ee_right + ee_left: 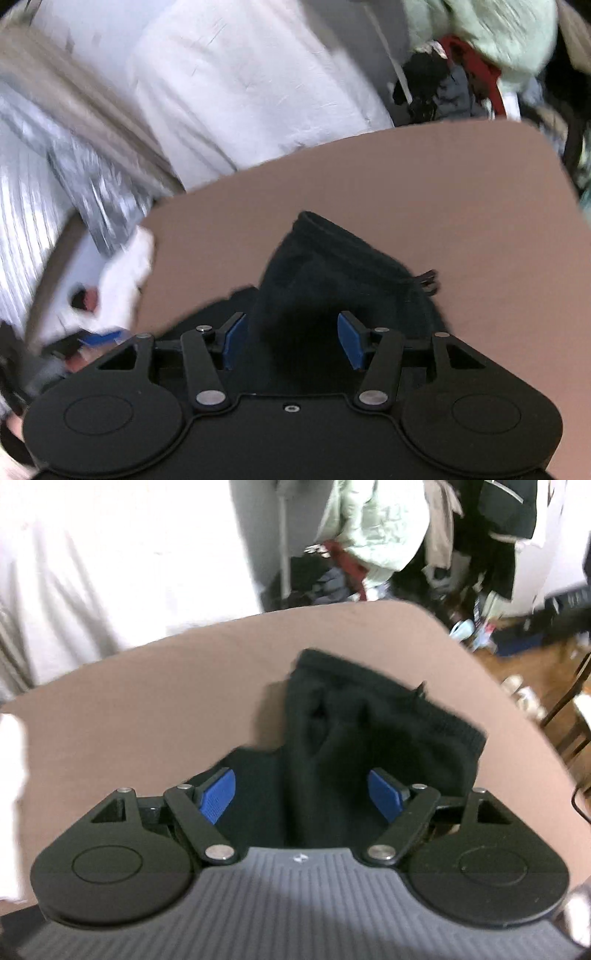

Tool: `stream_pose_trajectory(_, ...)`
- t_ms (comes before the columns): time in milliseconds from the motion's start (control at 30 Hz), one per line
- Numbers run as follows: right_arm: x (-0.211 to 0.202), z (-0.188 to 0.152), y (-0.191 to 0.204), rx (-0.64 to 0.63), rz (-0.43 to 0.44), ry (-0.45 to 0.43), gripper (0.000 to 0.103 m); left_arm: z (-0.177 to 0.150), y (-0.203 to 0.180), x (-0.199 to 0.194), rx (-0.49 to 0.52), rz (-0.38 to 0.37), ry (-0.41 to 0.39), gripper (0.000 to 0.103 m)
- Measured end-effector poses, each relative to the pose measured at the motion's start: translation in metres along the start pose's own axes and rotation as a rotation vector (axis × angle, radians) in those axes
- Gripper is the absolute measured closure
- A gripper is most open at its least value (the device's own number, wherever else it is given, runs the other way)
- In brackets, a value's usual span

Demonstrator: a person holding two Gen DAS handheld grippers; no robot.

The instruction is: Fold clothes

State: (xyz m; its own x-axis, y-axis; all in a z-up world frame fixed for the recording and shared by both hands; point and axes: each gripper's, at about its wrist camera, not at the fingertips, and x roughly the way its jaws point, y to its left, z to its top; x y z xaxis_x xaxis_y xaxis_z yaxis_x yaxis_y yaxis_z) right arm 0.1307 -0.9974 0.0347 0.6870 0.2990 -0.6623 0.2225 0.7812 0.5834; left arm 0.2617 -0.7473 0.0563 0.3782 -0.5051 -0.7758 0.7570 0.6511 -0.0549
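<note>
A black garment (369, 720), folded into a rough bundle with a ribbed hem along its right side, lies on the brown tabletop (147, 720). My left gripper (301, 797) hovers over its near end. Its blue pads (218, 797) stand wide apart and touch no cloth. In the right wrist view the same black garment (332, 266) lies on the brown tabletop (461, 221) below my right gripper (291, 339). The blue pads (351, 339) of that gripper are spread to either side of the dark cloth and grip nothing.
White fabric (92, 554) hangs behind the table's far edge. A heap of clothes (369, 535), pale green, red and dark, sits at the back. Wooden floor with small clutter (524, 686) and a chair frame lie to the right. A blurred white shape (118, 273) sits at the table's left edge.
</note>
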Motion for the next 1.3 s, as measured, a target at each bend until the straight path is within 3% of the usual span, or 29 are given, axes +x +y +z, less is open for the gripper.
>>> stream_pose_trajectory(100, 0.015, -0.043, -0.032, 0.028, -0.014, -0.093, 0.041, 0.003, -0.012, 0.055, -0.038, -0.019, 0.051, 0.024)
stream_pose_trajectory(200, 0.049, -0.086, -0.069, 0.052, -0.139, -0.047, 0.041, 0.005, -0.019, 0.102, 0.0, 0.018, 0.046, 0.024)
stream_pose_trajectory(267, 0.063, -0.11, -0.103, 0.142, -0.186, -0.012, 0.041, 0.008, -0.018, 0.131, 0.003, 0.059, 0.039, 0.025)
stream_pose_trajectory(367, 0.068, -0.119, -0.138, 0.281, -0.125, -0.022, 0.041, 0.019, 0.004, 0.16, -0.162, 0.034, 0.036, 0.027)
stream_pose_trajectory(433, 0.073, -0.117, -0.144, 0.288, -0.076, -0.039, 0.041, 0.026, 0.02, 0.165, -0.237, 0.04, -0.006, 0.027)
stream_pose_trajectory(500, 0.085, -0.112, -0.143, 0.255, -0.053, -0.039, 0.026, 0.032, 0.035, 0.176, -0.281, 0.005, -0.034, 0.027)
stream_pose_trajectory(600, 0.106, -0.107, -0.148, 0.191, -0.035, 0.003, 0.016, 0.035, 0.043, 0.198, -0.266, -0.113, 0.001, 0.026)
stream_pose_trajectory(667, 0.111, -0.104, -0.158, 0.185, -0.011, 0.016, 0.016, 0.027, 0.04, 0.205, -0.252, -0.088, 0.004, 0.023)
stream_pose_trajectory(833, 0.096, -0.105, -0.191, 0.269, 0.159, 0.031, 0.017, 0.019, 0.05, 0.227, -0.328, -0.143, 0.052, 0.024)
stream_pose_trajectory(867, 0.089, -0.106, -0.192, 0.253, 0.17, 0.028, 0.018, 0.018, 0.054, 0.229, -0.37, -0.196, 0.041, 0.038)
stream_pose_trajectory(900, 0.081, -0.107, -0.193, 0.238, 0.18, 0.024, 0.018, 0.017, 0.056, 0.23, -0.394, -0.235, 0.046, 0.065)
stream_pose_trajectory(967, 0.067, -0.106, -0.194, 0.164, 0.119, -0.024, 0.017, 0.017, 0.046, 0.225, -0.339, -0.218, 0.084, 0.084)
stream_pose_trajectory(1067, 0.074, -0.103, -0.197, 0.128, -0.031, -0.097, 0.017, 0.012, 0.021, 0.194, -0.266, -0.244, 0.051, 0.089)
stream_pose_trajectory(1100, 0.08, -0.101, -0.199, 0.131, -0.033, -0.109, 0.017, 0.01, 0.013, 0.181, -0.265, -0.278, 0.023, 0.089)
stream_pose_trajectory(1167, 0.09, -0.099, -0.207, 0.211, 0.074, -0.108, 0.021, 0.006, -0.002, 0.158, -0.283, -0.353, -0.05, 0.09)
stream_pose_trajectory(1233, 0.096, -0.098, -0.205, 0.236, 0.129, -0.106, 0.024, 0.001, -0.022, 0.143, -0.272, -0.434, -0.07, 0.095)
stream_pose_trajectory(1300, 0.104, -0.097, -0.19, 0.145, 0.061, -0.077, 0.028, -0.009, -0.048, 0.136, -0.212, -0.504, -0.026, 0.095)
